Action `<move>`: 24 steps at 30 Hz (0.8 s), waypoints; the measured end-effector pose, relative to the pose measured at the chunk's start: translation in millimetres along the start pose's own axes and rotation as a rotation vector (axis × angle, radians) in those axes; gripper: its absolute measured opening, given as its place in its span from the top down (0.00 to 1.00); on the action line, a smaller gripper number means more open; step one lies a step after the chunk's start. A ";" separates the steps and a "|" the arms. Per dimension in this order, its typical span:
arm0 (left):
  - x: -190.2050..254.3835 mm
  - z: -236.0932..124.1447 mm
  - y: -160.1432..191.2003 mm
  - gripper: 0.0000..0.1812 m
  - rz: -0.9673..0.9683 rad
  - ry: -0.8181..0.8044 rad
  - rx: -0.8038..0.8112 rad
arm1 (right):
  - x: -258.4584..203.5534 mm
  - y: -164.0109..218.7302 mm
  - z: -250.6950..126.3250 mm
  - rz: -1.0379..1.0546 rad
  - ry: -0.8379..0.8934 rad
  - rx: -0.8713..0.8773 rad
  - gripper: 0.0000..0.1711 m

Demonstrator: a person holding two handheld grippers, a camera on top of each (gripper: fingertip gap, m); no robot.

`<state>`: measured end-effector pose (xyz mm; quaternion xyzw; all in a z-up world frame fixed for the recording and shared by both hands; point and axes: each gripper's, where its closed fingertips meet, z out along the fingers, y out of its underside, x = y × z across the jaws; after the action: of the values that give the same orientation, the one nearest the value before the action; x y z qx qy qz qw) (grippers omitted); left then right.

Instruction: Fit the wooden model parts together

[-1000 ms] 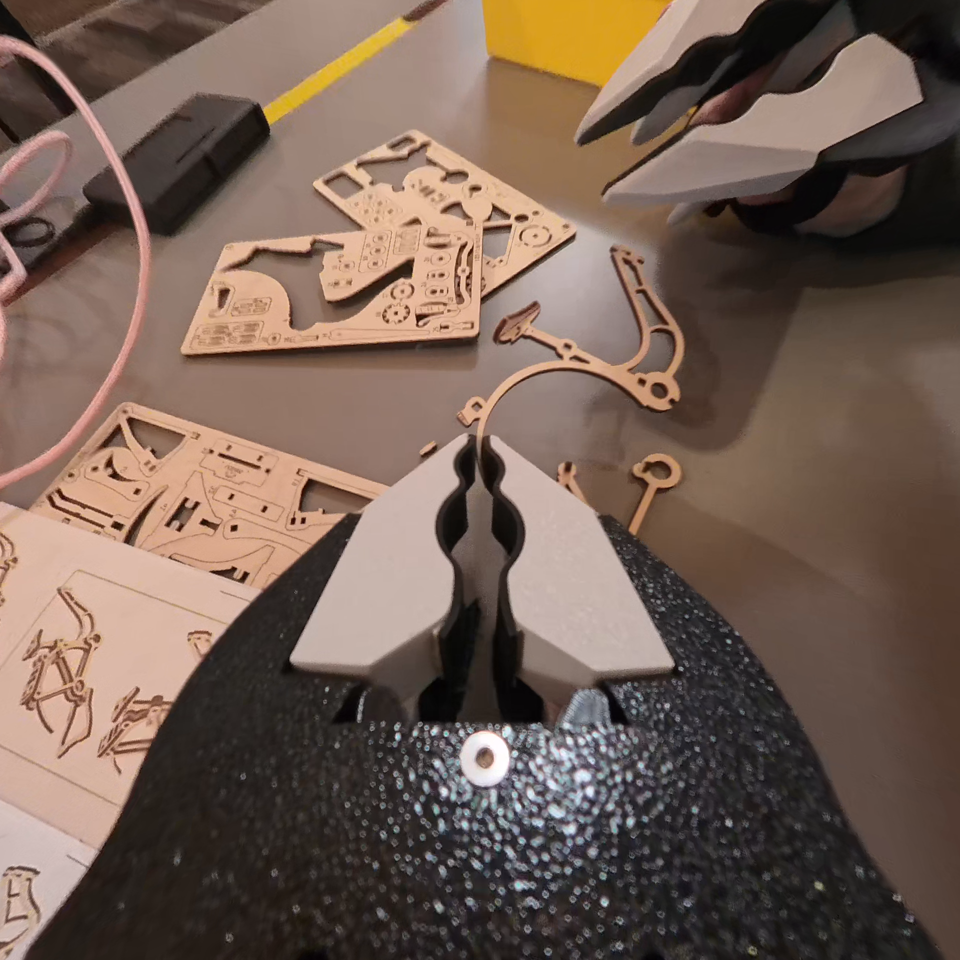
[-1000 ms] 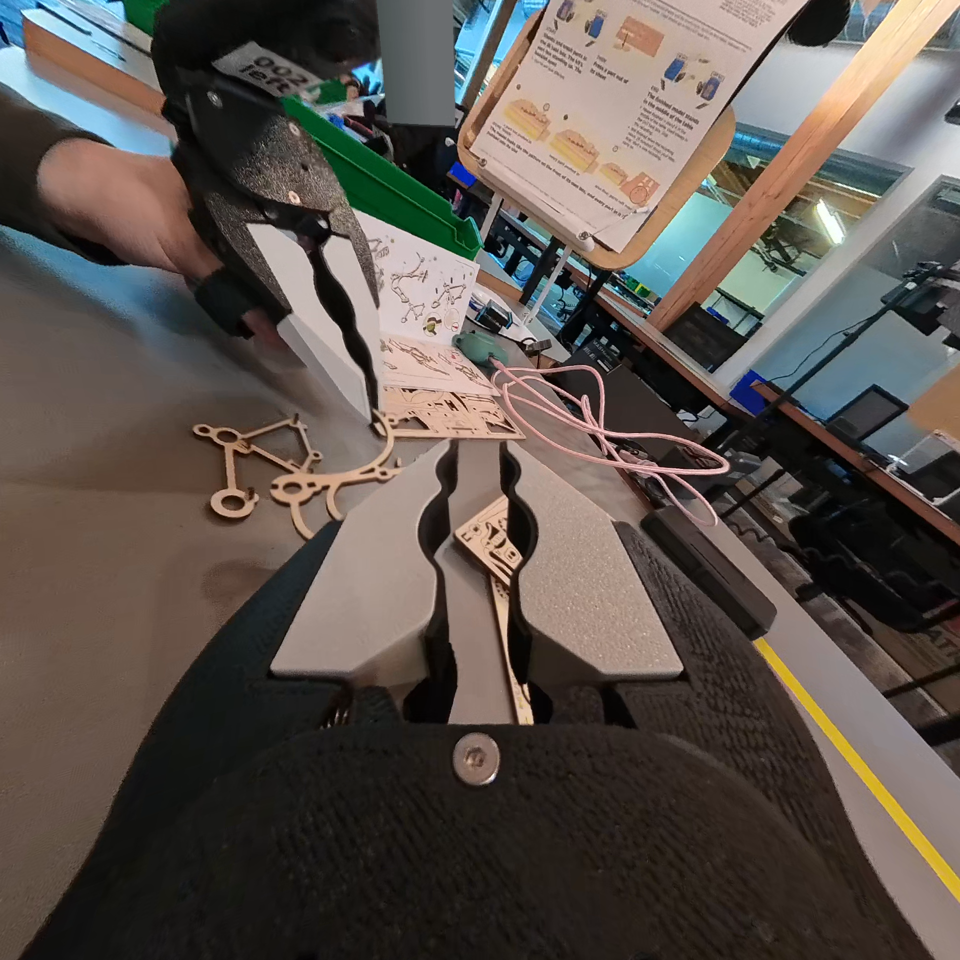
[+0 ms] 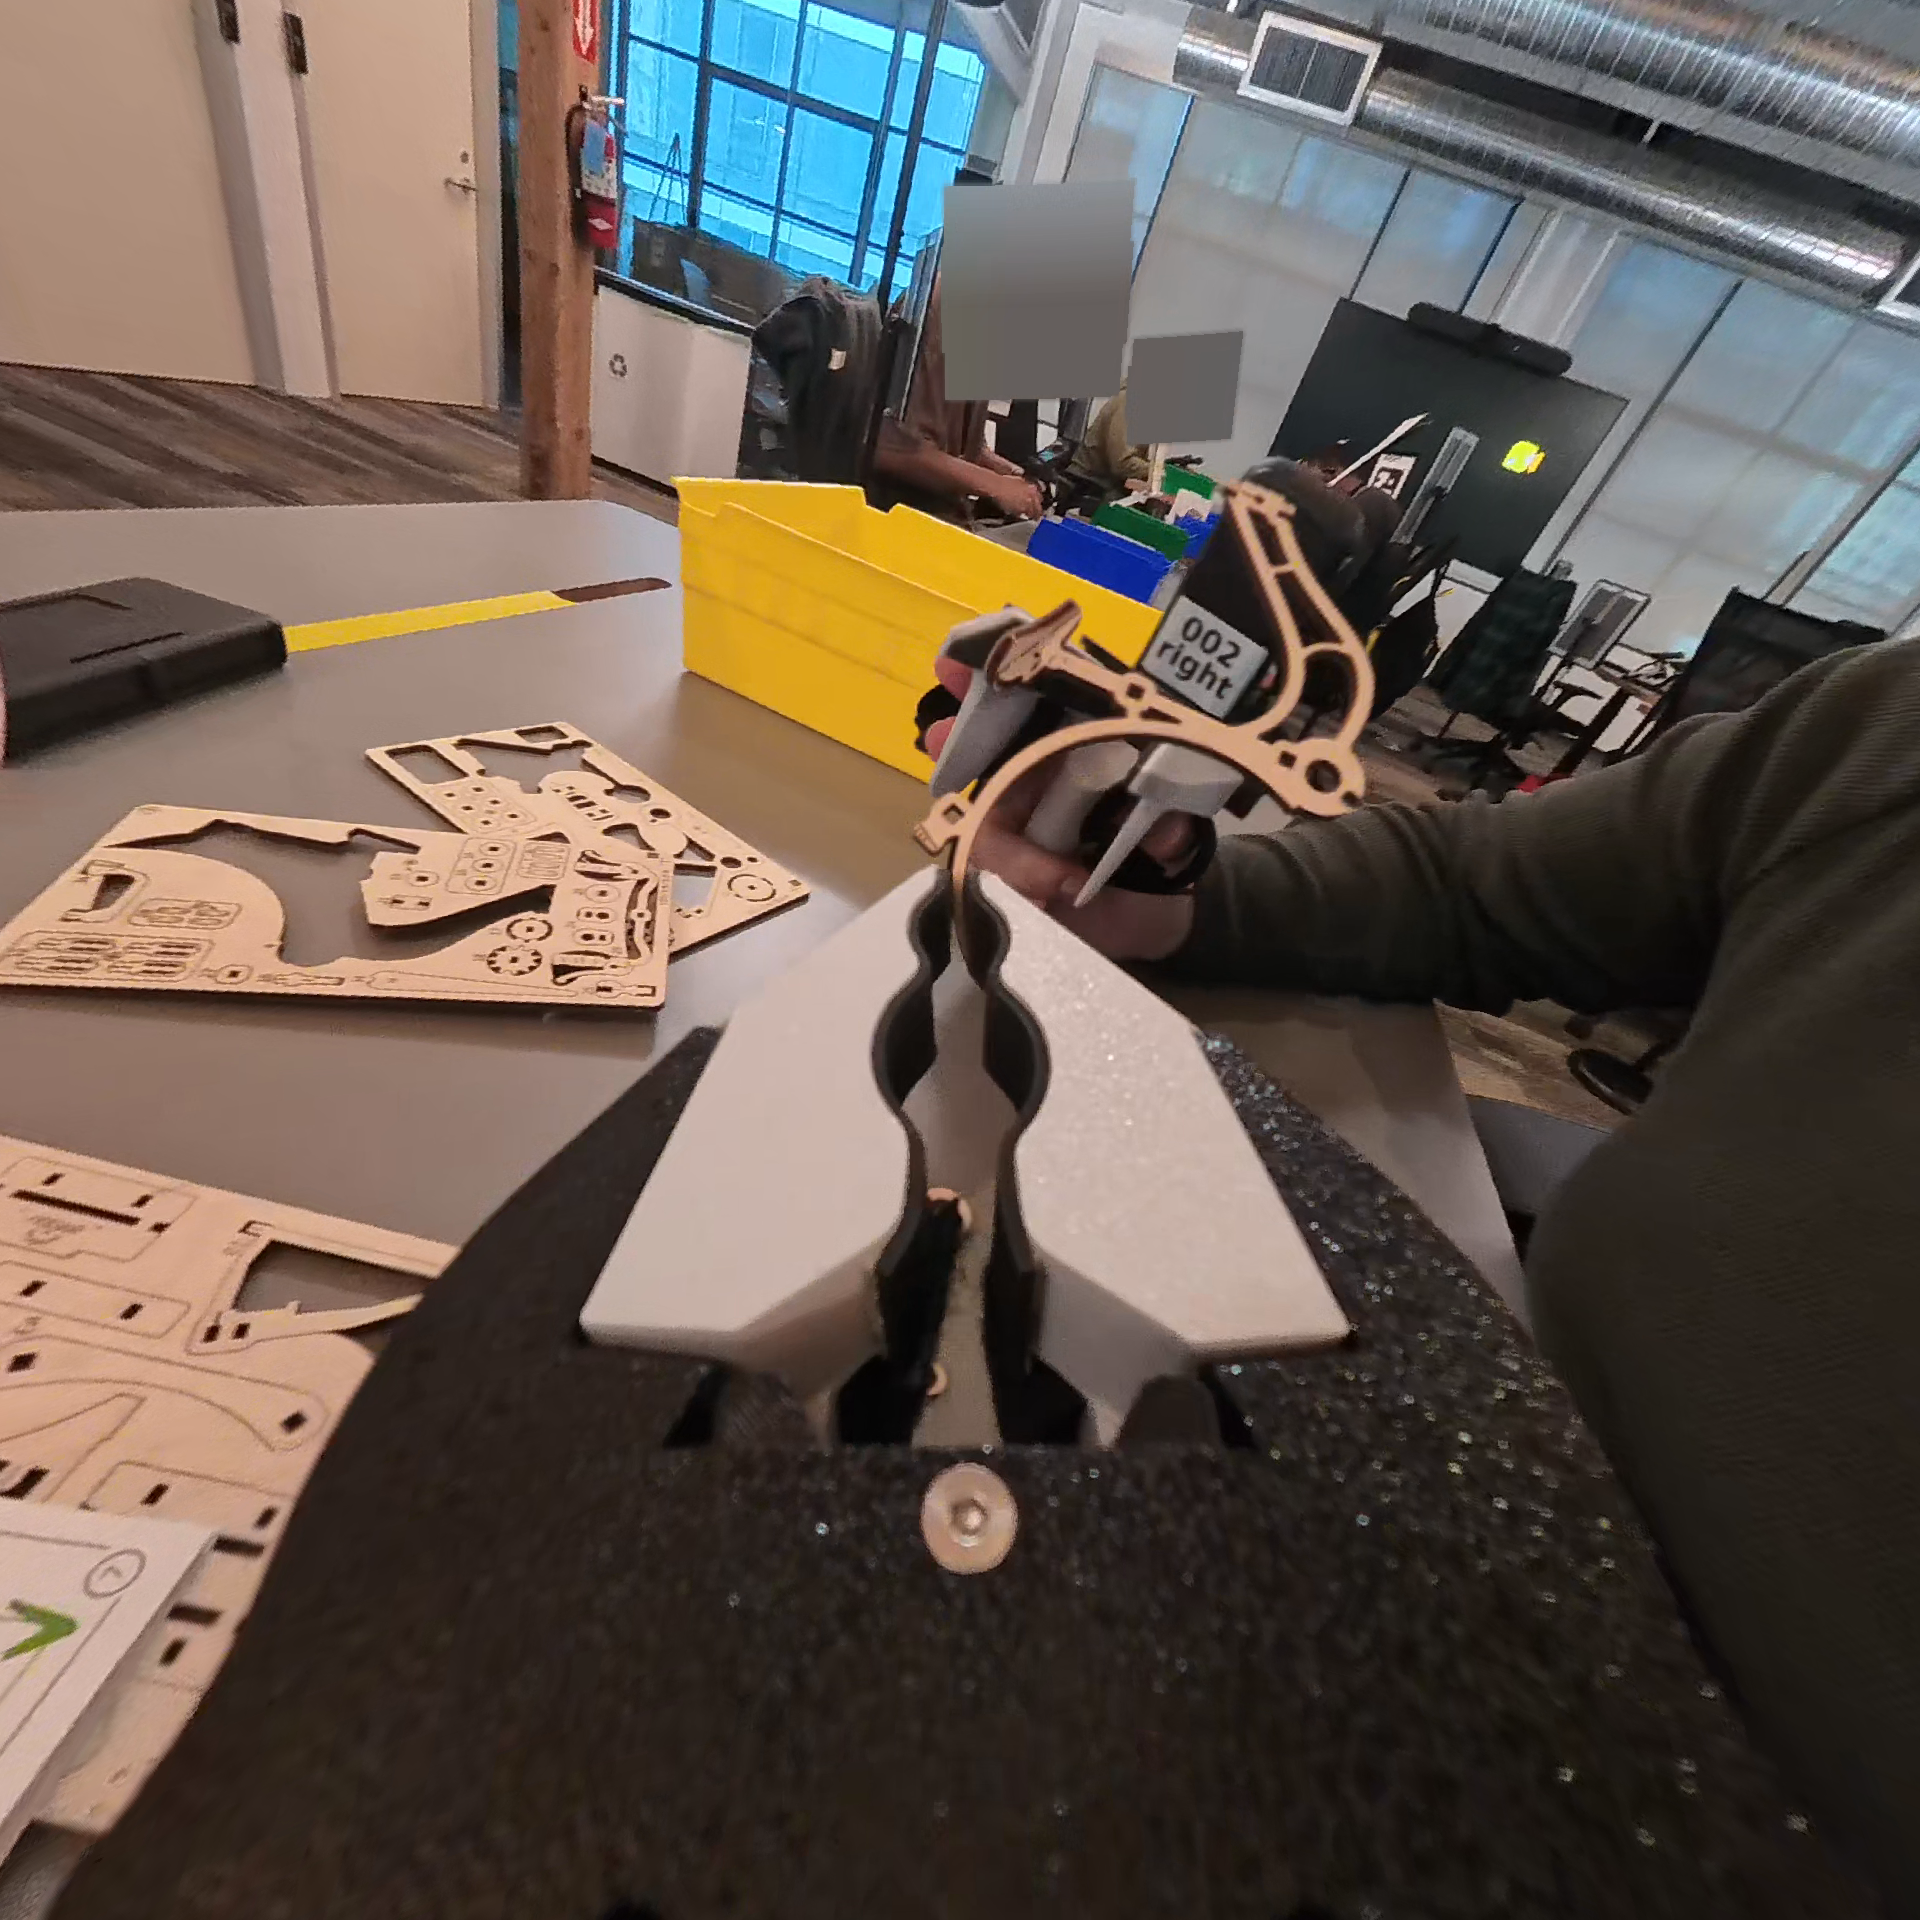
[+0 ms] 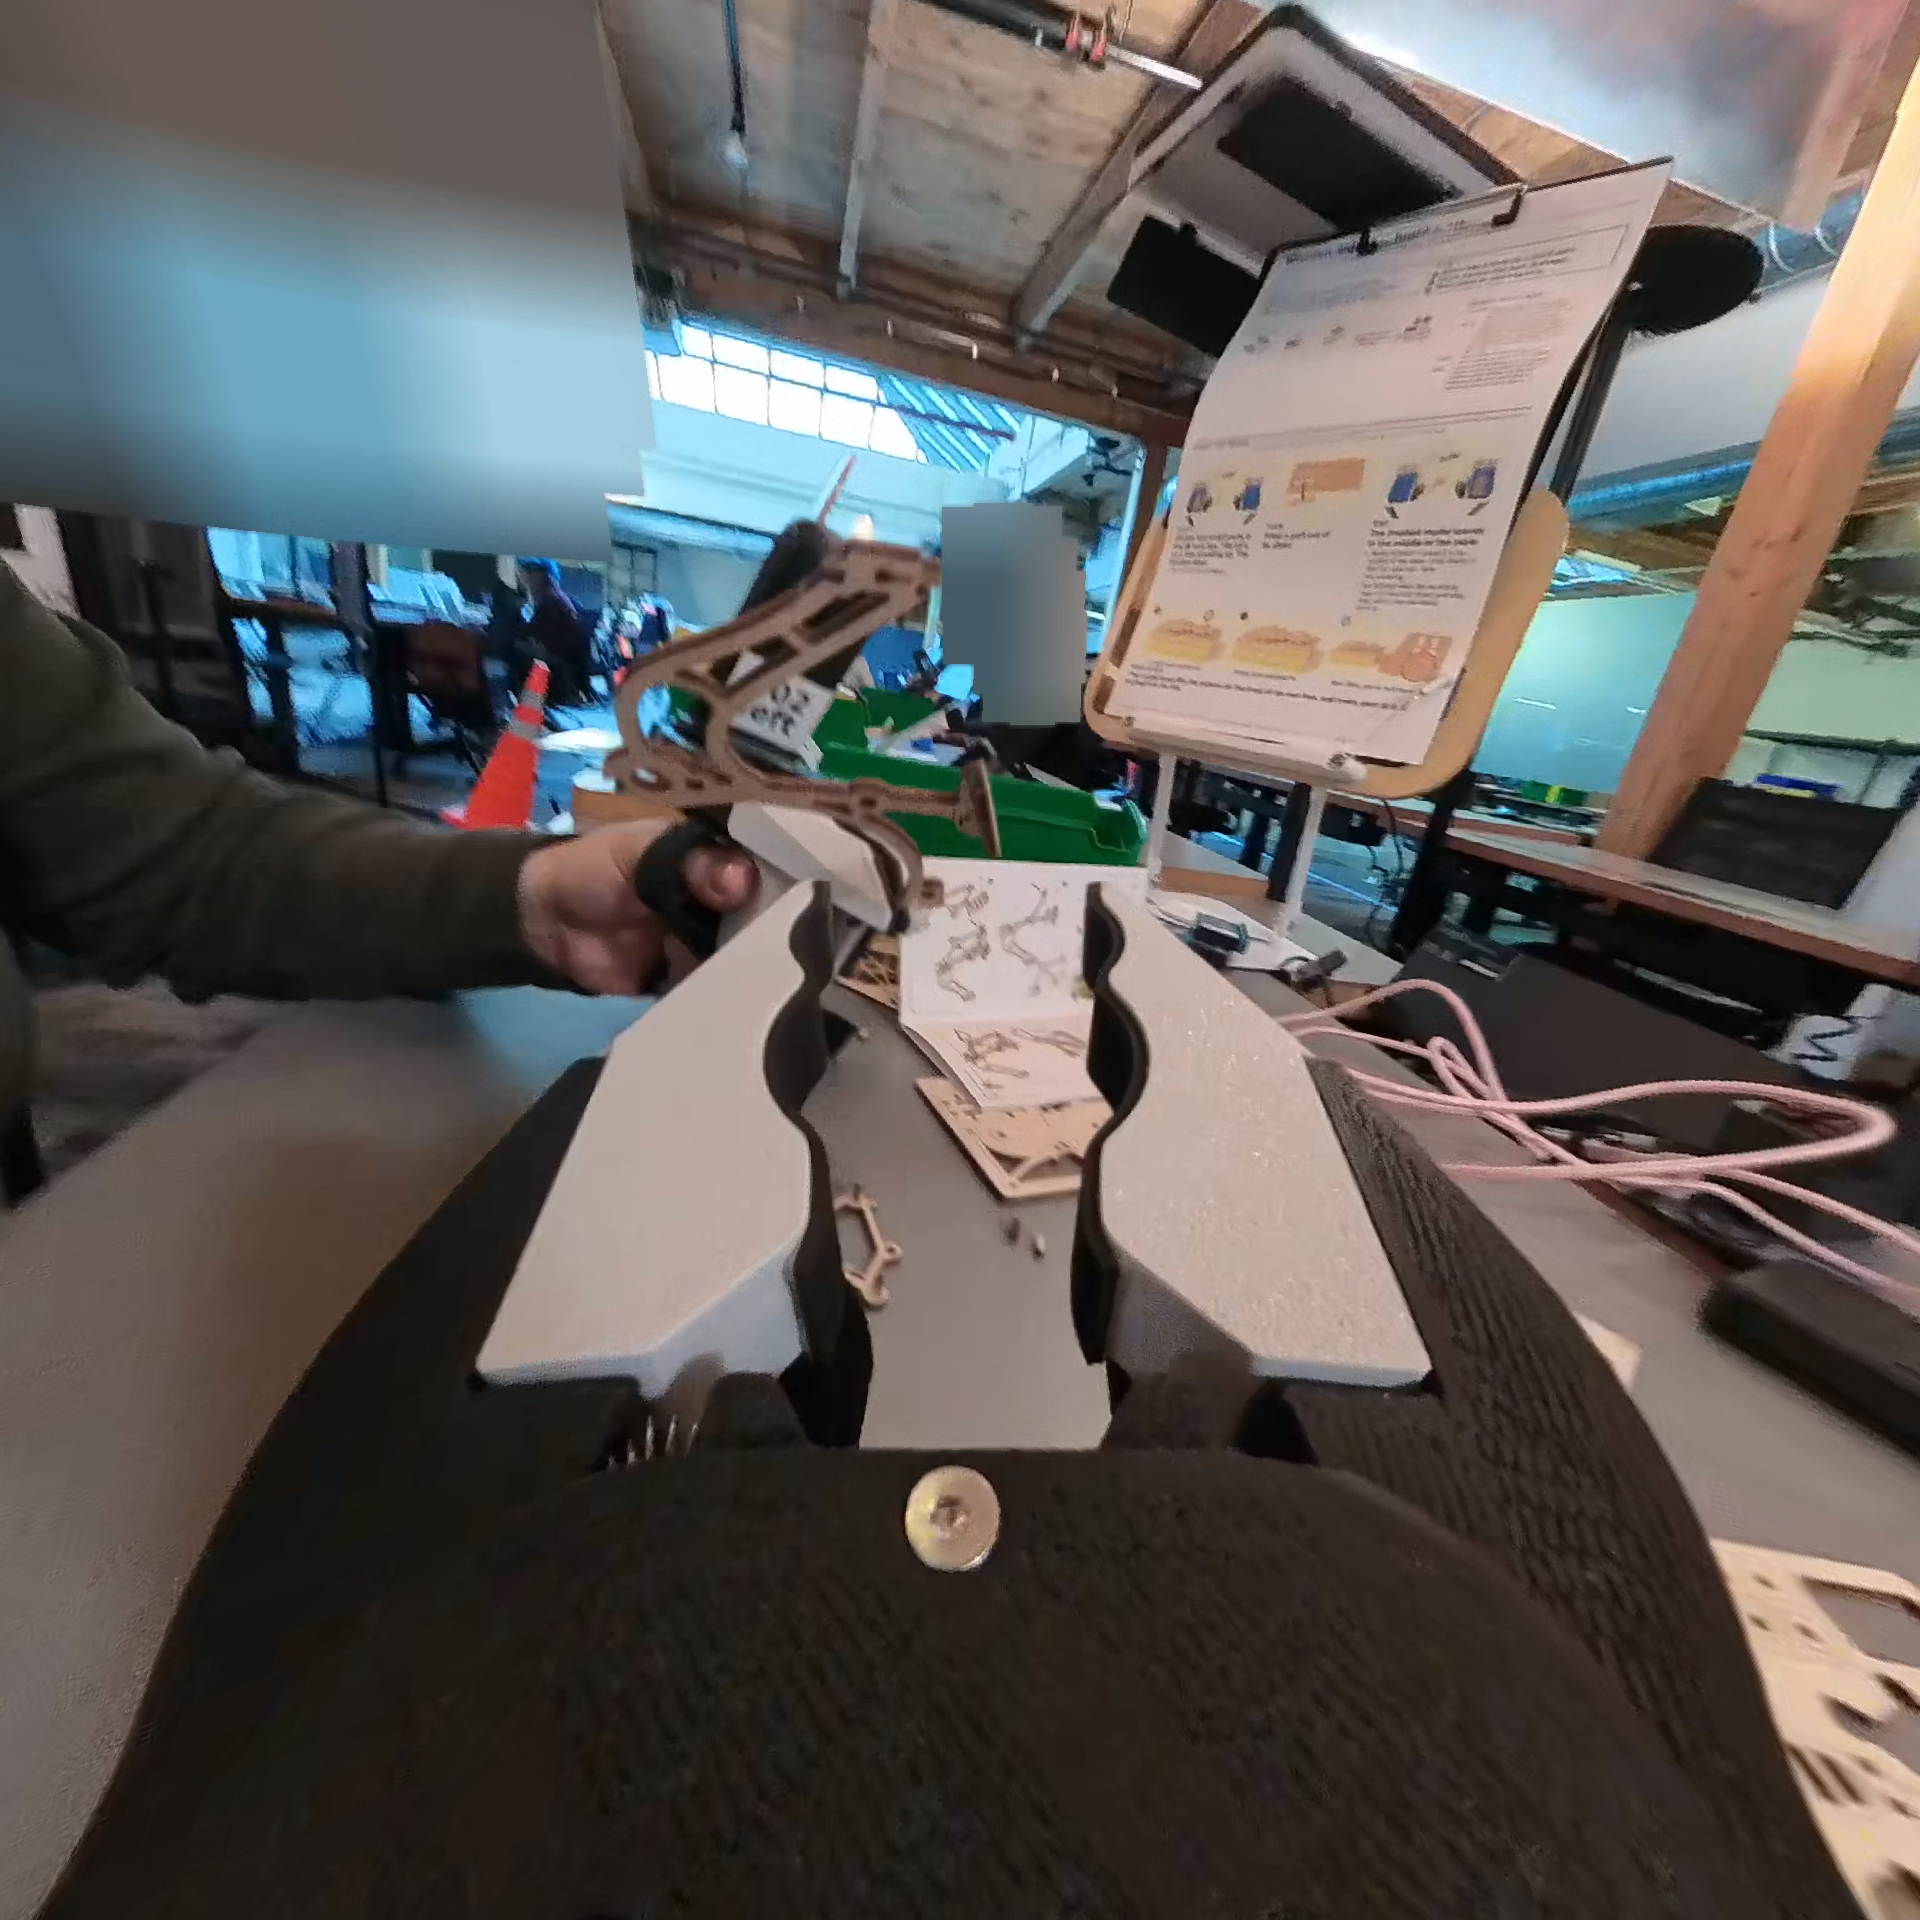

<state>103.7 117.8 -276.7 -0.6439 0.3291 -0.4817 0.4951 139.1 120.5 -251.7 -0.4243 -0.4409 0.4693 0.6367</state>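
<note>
My left gripper (image 3: 958, 883) is shut on the end of a curved wooden frame part (image 3: 1081, 730) and holds it upright above the grey table (image 3: 468, 1081). In the right wrist view the same part (image 4: 665, 779) stands up from the left gripper (image 4: 883, 904), just past my left fingertip. My right gripper (image 4: 956, 904) is wide open and empty. It also shows in the left wrist view (image 3: 1049, 821), right behind the held part. A small loose wooden part (image 4: 868, 1247) and some tiny bits lie on the table below my right fingers.
Punched wooden sheets (image 3: 343, 935) lie at left, with another sheet (image 3: 156, 1299) nearer. A yellow bin (image 3: 862, 623) and a black box (image 3: 125, 644) stand at the back. A booklet (image 4: 997, 966), a pink cable (image 4: 1558, 1122) and an instruction stand (image 4: 1351, 499) are on the right gripper's far side. My right fingertips sit around 5 cm from my left ones.
The left gripper has lifted the curved part off the table and tilted up. The right gripper has opened; the flat wooden piece it held is no longer in its jaws.
</note>
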 end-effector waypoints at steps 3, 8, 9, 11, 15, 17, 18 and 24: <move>7.4 4.5 2.7 1.00 -0.047 0.054 0.009 | 1.5 -8.6 -0.8 0.103 -0.006 0.065 0.76; 14.3 10.9 10.0 1.00 -0.090 0.104 -0.003 | -1.2 -15.5 -1.8 0.175 -0.033 0.118 0.82; 14.6 11.7 11.2 1.00 -0.091 0.106 -0.007 | -2.9 -16.0 -1.6 0.178 -0.043 0.120 0.83; 15.1 12.8 12.8 1.00 -0.093 0.109 -0.012 | -5.4 -18.9 -2.0 0.205 -0.065 0.139 0.86; 17.1 14.2 14.0 1.00 -0.101 0.121 -0.012 | -5.7 -16.8 -2.1 0.221 -0.071 0.132 0.91; 18.0 14.5 13.7 1.00 -0.111 0.128 -0.007 | -8.1 -16.2 -1.7 0.211 -0.083 0.127 0.92; 18.1 14.5 13.7 1.00 -0.114 0.131 -0.007 | -9.5 -16.6 -1.7 0.208 -0.090 0.128 0.93; 19.4 15.8 15.4 1.00 -0.108 0.133 -0.013 | -9.2 -16.1 -1.6 0.167 -0.071 0.113 0.98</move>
<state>125.8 100.9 -286.4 -0.6307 0.3290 -0.5472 0.4411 142.7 108.2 -238.3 -0.4061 -0.3993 0.5596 0.6020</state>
